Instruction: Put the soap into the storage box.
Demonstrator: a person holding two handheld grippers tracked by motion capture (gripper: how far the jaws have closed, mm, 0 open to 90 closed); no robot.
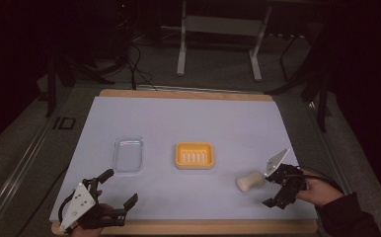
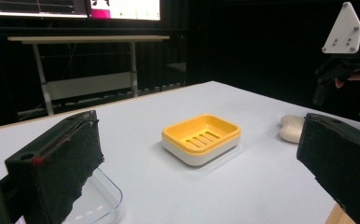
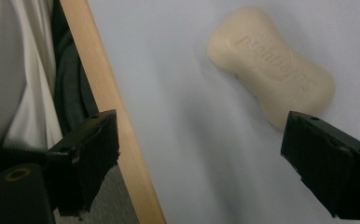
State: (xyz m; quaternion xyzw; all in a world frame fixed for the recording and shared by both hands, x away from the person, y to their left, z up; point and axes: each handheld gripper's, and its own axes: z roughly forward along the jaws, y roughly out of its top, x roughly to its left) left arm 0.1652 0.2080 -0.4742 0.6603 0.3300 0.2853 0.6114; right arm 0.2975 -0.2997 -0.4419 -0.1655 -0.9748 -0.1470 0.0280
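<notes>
Nearest to me, the left claw (image 1: 118,186) sits at the front edge of the desk (image 1: 188,118) with jaws wide apart, holding nothing. My right claw (image 1: 266,188) is also spread apart, just beside the beige soap bar (image 1: 249,181), not touching it. Between them lie the yellow soap dish (image 1: 194,155) and a clear lid (image 1: 128,153).

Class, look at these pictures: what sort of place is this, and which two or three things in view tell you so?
Probably a lab or recording workspace, not a home. A white-covered table holds just a bar of soap, a yellow soap dish and a clear lid; monitors glow over a bare desk in a dark room.
</notes>
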